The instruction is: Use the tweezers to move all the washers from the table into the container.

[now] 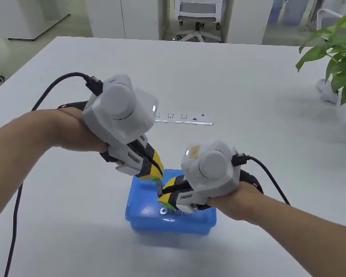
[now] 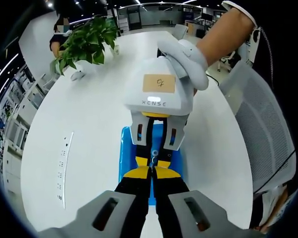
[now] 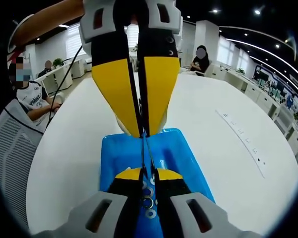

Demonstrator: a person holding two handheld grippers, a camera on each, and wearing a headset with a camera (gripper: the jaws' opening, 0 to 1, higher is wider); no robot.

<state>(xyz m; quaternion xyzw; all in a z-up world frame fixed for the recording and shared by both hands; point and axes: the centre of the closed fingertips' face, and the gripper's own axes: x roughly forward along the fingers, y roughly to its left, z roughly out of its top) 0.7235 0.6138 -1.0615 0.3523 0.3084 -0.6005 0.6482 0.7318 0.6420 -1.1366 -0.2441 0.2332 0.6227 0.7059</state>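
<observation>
A blue container (image 1: 143,214) rests on the white table (image 1: 248,86), and several metal washers (image 3: 148,202) lie inside it. My left gripper (image 1: 157,176) reaches down over it from the upper left. My right gripper (image 1: 165,196) comes in from the lower right, and the two sets of yellow tips almost touch. Thin metal tweezers (image 3: 144,153) run from the shut jaws of the left gripper (image 3: 141,133) down between the shut jaws of the right gripper (image 3: 148,174). In the left gripper view, the left gripper (image 2: 150,172) meets the right gripper (image 2: 152,159) tip to tip above the container (image 2: 125,148).
A white power strip (image 1: 181,118) lies on the table beyond the container. A potted plant (image 1: 334,52) stands at the far right edge. An office chair (image 1: 199,17) sits behind the table's far side. Seated people and a mesh chair back (image 3: 15,148) are around the table.
</observation>
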